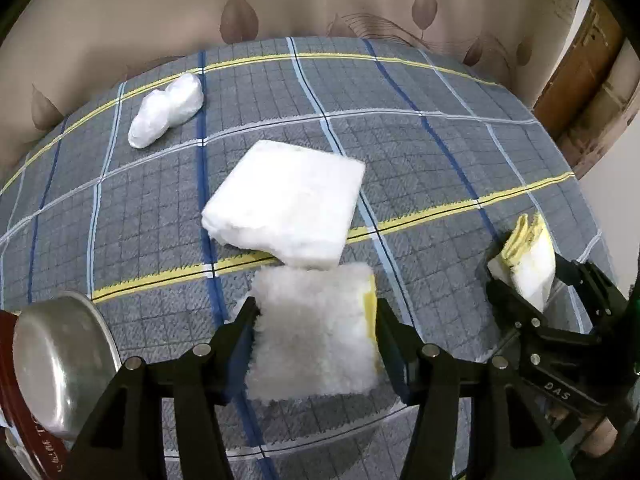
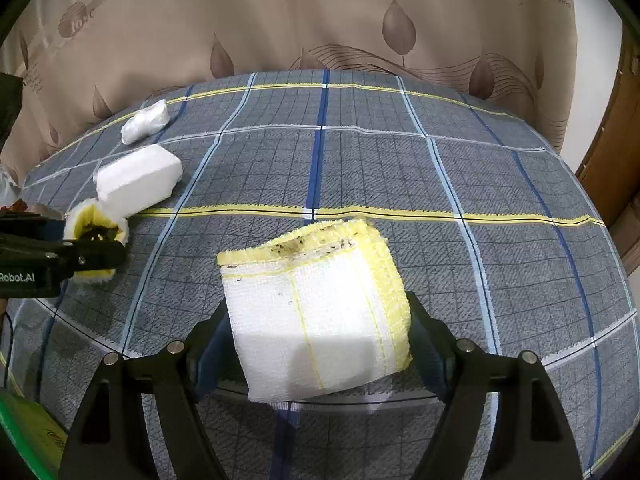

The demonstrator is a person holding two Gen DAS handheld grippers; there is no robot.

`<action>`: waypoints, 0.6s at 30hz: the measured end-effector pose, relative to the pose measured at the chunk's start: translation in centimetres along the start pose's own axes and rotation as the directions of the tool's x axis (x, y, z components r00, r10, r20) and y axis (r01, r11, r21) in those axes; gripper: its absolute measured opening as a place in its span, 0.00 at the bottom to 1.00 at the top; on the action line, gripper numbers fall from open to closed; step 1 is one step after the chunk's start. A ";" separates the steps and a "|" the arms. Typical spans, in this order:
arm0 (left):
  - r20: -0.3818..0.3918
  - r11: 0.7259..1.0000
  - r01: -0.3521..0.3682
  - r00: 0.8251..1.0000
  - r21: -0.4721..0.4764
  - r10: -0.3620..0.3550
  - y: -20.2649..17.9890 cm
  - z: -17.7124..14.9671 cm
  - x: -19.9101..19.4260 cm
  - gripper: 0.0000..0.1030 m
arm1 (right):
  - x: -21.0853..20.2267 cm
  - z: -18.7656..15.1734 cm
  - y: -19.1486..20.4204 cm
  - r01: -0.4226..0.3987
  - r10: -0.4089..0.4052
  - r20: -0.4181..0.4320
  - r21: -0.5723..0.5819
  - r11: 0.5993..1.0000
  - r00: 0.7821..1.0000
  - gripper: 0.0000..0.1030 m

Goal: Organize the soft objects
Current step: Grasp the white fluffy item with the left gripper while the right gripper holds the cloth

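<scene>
My left gripper (image 1: 316, 312) is shut on a fluffy white pad with a yellow edge (image 1: 312, 332), held just above the plaid cloth. It also shows in the right wrist view (image 2: 96, 236). My right gripper (image 2: 316, 320) is shut on a folded white and yellow woven cloth (image 2: 320, 312), also seen in the left wrist view (image 1: 528, 264). A white foam block (image 1: 284, 204) lies just beyond the fluffy pad, and shows at the left of the right wrist view (image 2: 138, 182). A crumpled white plastic bundle (image 1: 166, 110) lies at the far left, and in the right wrist view (image 2: 145, 121).
A plaid grey-blue cloth (image 2: 440, 200) covers the table. A metal bowl (image 1: 60, 364) on a red object sits at the near left. A beige leaf-print curtain (image 2: 320, 20) hangs behind the table. A green object (image 2: 24, 436) lies at the near left edge.
</scene>
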State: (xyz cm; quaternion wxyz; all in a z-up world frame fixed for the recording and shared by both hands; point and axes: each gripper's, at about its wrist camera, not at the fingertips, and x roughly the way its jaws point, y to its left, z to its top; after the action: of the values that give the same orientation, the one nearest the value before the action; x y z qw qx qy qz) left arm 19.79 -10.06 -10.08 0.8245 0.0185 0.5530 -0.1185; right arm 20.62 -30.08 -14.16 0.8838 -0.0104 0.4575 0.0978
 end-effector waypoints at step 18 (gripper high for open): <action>0.063 1.000 -0.002 0.998 -0.004 0.002 0.8 -2.0 -5.7 0.37 | 0.2 -0.1 0.0 0.008 -0.008 -0.002 -0.008 1.000 1.000 0.75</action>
State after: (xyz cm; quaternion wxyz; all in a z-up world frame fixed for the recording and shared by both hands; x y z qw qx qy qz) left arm 16.05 -8.00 -5.70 0.8417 0.0139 0.5269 -0.1172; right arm 20.63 -30.01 -14.37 0.8837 -0.0161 0.4577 0.0960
